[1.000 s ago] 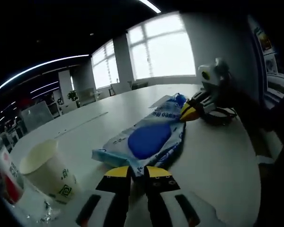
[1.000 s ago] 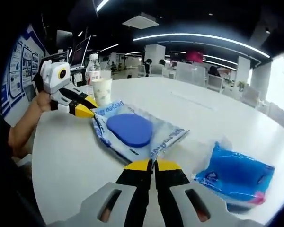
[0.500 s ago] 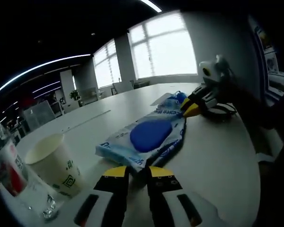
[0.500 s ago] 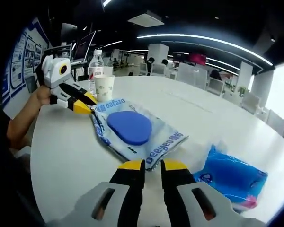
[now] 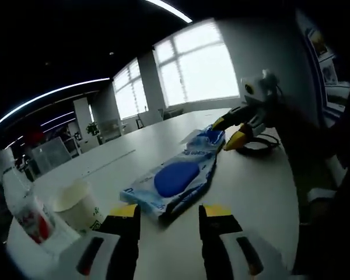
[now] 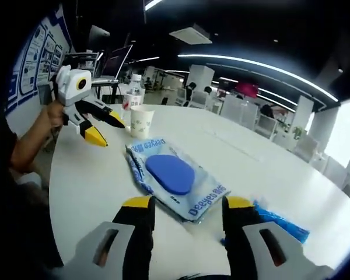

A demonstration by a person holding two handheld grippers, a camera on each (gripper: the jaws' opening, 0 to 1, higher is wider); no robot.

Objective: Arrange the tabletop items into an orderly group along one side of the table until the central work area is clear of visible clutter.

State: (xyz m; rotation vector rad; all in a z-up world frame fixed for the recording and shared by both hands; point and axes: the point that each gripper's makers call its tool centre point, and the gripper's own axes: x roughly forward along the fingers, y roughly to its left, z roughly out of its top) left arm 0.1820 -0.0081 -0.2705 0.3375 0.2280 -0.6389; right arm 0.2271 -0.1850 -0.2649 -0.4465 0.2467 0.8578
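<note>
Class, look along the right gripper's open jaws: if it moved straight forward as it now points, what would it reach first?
Most likely the clear plastic packet with the blue oval pad, lying flat on the white table just ahead of the right gripper. Depth is uncertain in this fisheye view.

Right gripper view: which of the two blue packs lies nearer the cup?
The flat pack with the dark blue oval, mid-table just below the cup. The other pack sits far right, past the right fingers.

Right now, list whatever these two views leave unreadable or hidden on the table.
- Blue packet, right gripper view: mostly hidden behind the right gripper.
- Water bottle, left gripper view: top lost in the dark edge, label blurred.
- Paper cup print, right gripper view: too small to read.
- Black cable, left gripper view: partly behind the right gripper.
</note>
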